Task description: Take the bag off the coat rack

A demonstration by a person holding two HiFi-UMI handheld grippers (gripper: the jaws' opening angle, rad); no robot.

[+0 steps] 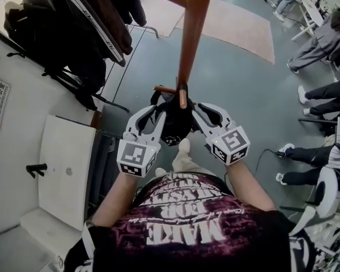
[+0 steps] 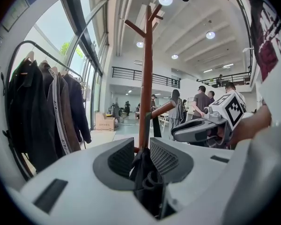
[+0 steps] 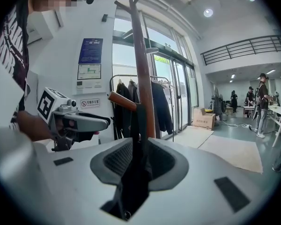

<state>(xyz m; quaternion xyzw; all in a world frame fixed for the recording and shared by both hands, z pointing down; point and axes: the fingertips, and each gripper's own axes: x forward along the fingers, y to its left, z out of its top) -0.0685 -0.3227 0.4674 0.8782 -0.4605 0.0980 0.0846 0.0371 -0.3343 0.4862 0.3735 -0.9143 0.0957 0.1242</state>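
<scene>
A black bag (image 1: 175,126) hangs low on the brown wooden coat rack (image 1: 191,33), its strap (image 2: 156,125) looped over a short peg (image 2: 165,108). My left gripper (image 1: 160,113) is shut on the bag's left side, with black fabric (image 2: 147,182) bunched between the ribbed pads. On the other side, my right gripper (image 1: 198,112) is shut on the bag too. Its jaws pinch the dark strap and fabric (image 3: 136,177) just in front of the pole (image 3: 143,78). Each gripper shows in the other's view: right gripper (image 2: 206,125), left gripper (image 3: 72,118).
A metal garment rail with dark coats (image 1: 73,27) stands close on the left. Below it is a white cabinet (image 1: 65,169). Seated people (image 1: 323,38) line the right side. A tan rug (image 1: 238,21) lies beyond the rack, and a cardboard box (image 2: 104,122) sits by the windows.
</scene>
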